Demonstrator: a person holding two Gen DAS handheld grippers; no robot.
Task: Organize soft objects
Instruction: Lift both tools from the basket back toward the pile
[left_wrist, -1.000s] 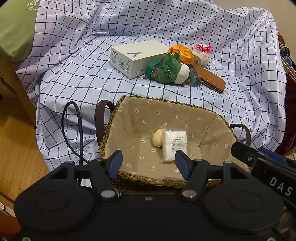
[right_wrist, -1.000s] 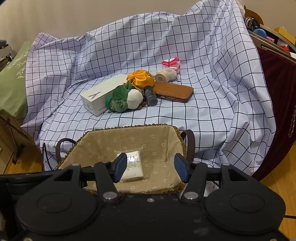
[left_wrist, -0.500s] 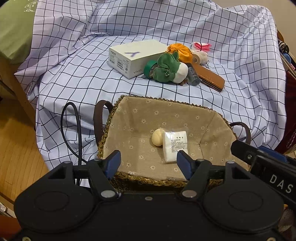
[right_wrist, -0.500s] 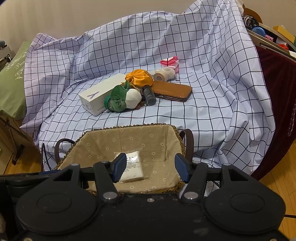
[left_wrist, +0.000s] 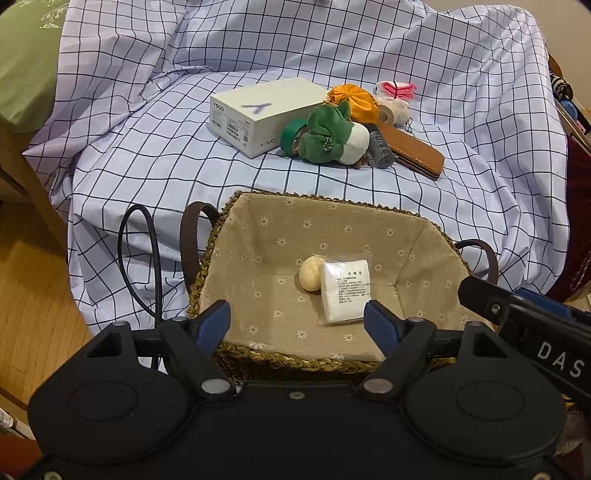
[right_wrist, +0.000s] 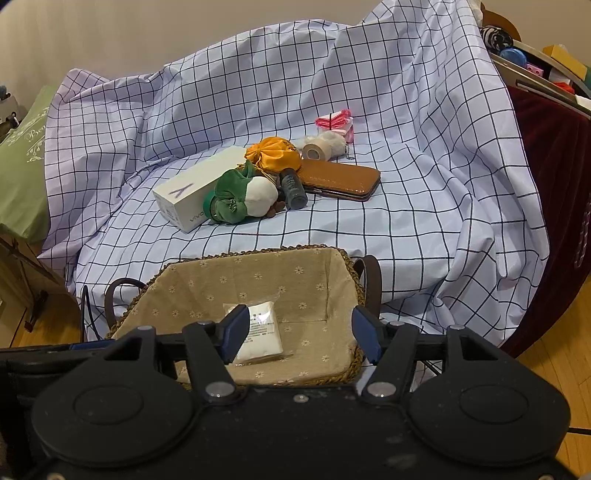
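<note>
Both tongs hover over the near rim of a woven basket (left_wrist: 258, 363) lined with daisy-print cloth, which sits low in the middle of each view on a checked sheet (left_wrist: 155, 158). The left tongs (left_wrist: 297, 325) stand fairly wide and their jaws are opening, with nothing between them. The right tongs (right_wrist: 299, 334) stand narrower, also opening, also empty; in the left view part of that right tool shows at the lower right edge.

In the basket lie a white packet (left_wrist: 345, 290) in clear wrap and, touching its left side, a pale round ball (left_wrist: 311, 273). In the right view only the packet (right_wrist: 263, 332) shows, partly behind the left finger.

The rest of the things lie in a cluster on the sheet beyond the basket, in the upper middle of both views. A white box (left_wrist: 262, 112) lies at the cluster's left. Against it rests a green and white plush (left_wrist: 332, 138) with a green tape roll (left_wrist: 291, 134) at its left. Behind the plush sits an orange pouch (left_wrist: 352, 99), and to the right of that a beige roll (right_wrist: 316, 150) with a pink bundle (right_wrist: 334, 123) just behind. A grey bottle (right_wrist: 293, 188) lies between the plush and a brown case (right_wrist: 340, 179). A black cable (left_wrist: 142, 258) loops left of the basket
</note>
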